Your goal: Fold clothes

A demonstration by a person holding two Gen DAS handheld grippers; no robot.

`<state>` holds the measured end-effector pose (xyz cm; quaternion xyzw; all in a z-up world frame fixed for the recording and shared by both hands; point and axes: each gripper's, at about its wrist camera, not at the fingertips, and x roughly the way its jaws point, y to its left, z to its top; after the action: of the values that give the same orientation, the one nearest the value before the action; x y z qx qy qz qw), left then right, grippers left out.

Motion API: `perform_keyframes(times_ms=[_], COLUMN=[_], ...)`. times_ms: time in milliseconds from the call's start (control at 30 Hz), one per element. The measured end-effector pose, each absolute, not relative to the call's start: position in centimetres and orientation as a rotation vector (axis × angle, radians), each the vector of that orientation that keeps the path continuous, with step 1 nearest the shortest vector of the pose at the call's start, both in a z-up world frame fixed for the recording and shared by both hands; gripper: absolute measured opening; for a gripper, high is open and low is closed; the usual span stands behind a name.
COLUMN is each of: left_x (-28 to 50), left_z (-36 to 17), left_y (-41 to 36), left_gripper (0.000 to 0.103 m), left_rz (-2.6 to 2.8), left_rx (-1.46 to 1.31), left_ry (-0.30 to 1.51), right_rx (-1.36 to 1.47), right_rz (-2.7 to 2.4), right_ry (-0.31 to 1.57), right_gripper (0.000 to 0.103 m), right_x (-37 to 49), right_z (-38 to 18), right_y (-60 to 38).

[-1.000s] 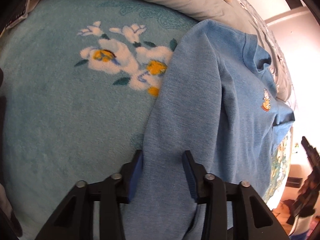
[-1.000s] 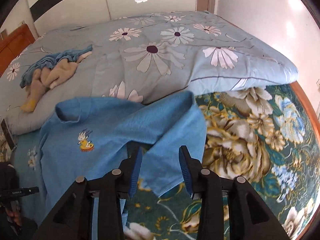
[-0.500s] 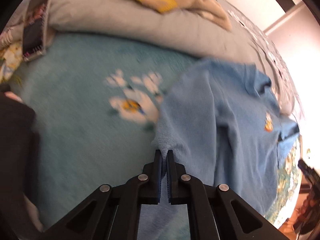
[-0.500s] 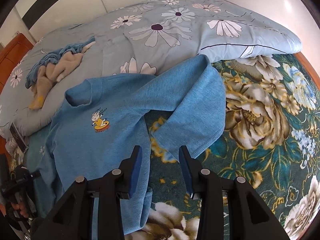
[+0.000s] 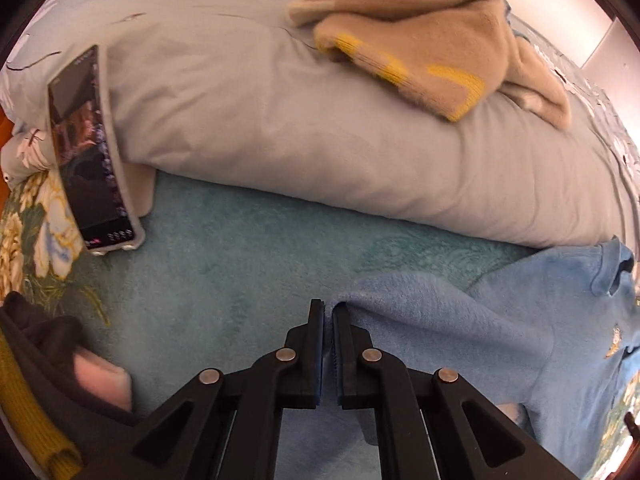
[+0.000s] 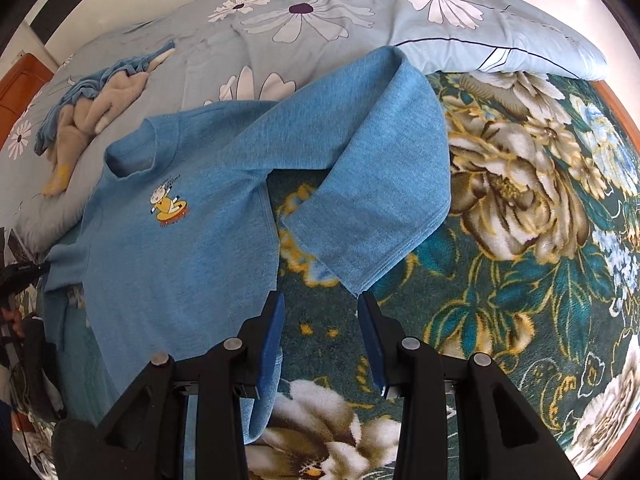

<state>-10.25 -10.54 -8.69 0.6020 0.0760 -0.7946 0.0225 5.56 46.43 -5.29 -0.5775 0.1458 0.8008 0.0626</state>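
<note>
A blue sweatshirt (image 6: 192, 248) with a small cartoon logo lies spread on the bed, front up. One sleeve (image 6: 380, 184) is folded back across the floral blanket, its cuff just ahead of my right gripper (image 6: 320, 308), which is open and empty above the blanket. My left gripper (image 5: 328, 312) is shut on the sweatshirt's (image 5: 460, 336) other sleeve, lifting a fold of it above the turquoise blanket.
A grey-blue duvet (image 5: 320, 128) lies behind, with a beige and yellow garment (image 5: 420, 48) on top. A phone (image 5: 86, 152) leans at the duvet's left end. A floral blanket (image 6: 540, 240) covers the bed on the right. Dark clothing (image 5: 40, 360) sits at lower left.
My left gripper closed on the sleeve and pulled it up and left, swinging toward the duvet. My right gripper backed away from the folded sleeve, staying open.
</note>
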Motion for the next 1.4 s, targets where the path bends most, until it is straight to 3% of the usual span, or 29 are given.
perform_keyframes(times_ms=[100,167,267,367,600,700,800,900,933,1233,1400], left_x=[-8.6,-6.7,-2.8,1.6,8.5,8.9,9.3,9.6,9.7,6.2,4.3], left_z=[-8.1,-7.3,-5.9,-6.1,-9.7,-10.4,-10.9,-11.2,-11.3,-8.3,-10.8], left_y=[-10.8,-11.0,-10.6,-7.5,2.1,3.7,3.9,2.8,2.4,-5.7,-8.6], left_gripper=[0.015,0.037,0.046,0.050,0.050,0.047,0.032,0.012,0.008,0.005,0.005], left_rz=[-2.462,-2.445,-2.470,-2.512,-2.466,-2.447,-2.424,-2.402,-2.399,-2.474,-2.387], left_rx=[1.890,1.885,1.922,2.105,2.528,2.586,2.613,2.617,2.617,2.323,2.240], left_ry=[0.301,0.330,0.485,0.630,0.400,0.300,0.268,0.392,0.432,0.793,0.943], right_rx=[-1.804,-1.834,-1.879,-1.931,-1.957,-1.950,-1.942,-1.944,-1.954,-1.977,-2.040], right_rz=[2.399,2.400,2.413,2.418,2.412,2.394,2.378,2.396,2.403,2.637,2.736], right_ry=[0.457,0.472,0.519,0.582,0.715,0.766,0.815,0.834,0.819,0.575,0.441], right_gripper=[0.039,0.039,0.039,0.039,0.039,0.039,0.038,0.015,0.013,0.009,0.009], right_x=[6.1,6.7,7.5,8.3,9.8,10.5,11.2,11.3,11.0,4.0,-2.1], right_z=[-6.2,-6.6,-7.0,-7.7,-8.4,-8.6,-8.7,-8.2,-8.0,-2.7,-2.3], right_y=[46.3,46.1,45.5,44.6,43.2,43.3,43.4,43.3,43.0,36.9,30.8])
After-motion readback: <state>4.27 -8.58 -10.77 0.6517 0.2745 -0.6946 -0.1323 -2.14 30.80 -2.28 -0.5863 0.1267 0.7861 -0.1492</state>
